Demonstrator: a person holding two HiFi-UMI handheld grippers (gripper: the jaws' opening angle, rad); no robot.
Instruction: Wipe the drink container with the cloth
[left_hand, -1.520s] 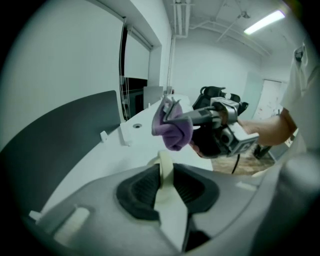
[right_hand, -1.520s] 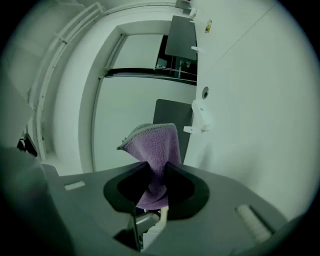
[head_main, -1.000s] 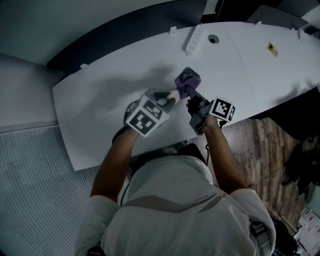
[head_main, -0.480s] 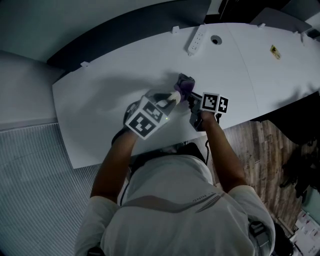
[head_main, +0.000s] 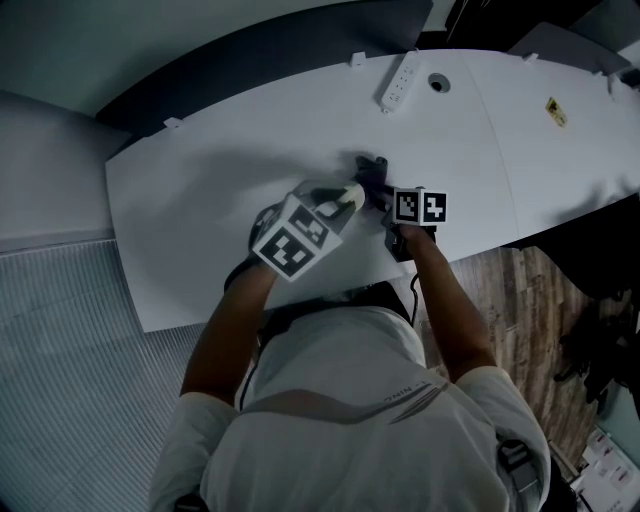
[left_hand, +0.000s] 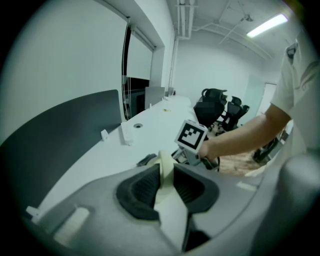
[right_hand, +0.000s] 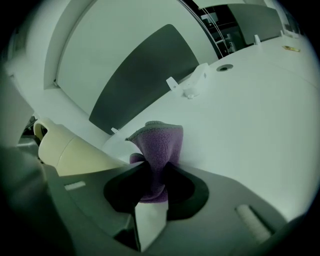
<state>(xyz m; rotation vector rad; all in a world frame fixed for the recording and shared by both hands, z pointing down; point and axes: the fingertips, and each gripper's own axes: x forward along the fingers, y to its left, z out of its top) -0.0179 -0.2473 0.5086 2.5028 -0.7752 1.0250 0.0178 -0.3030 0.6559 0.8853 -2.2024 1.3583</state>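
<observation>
Spanning the office, a smooth curved white table (head_main: 200, 200) bears a power strip (head_main: 397, 80); over it left gripper (left_hand: 165, 170) clamps a rounded cream container (right_hand: 70, 150), right gripper (right_hand: 152, 185) pinches fuzzy purple cloth (right_hand: 157, 142) alongside.

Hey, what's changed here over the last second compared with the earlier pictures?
The right hand-held gripper, shut on the cloth, rolled and sank toward the table. This brought the cloth closer to the container. Nothing was grabbed or let go. The left hand-held gripper kept its place, clamped on the container.
</observation>
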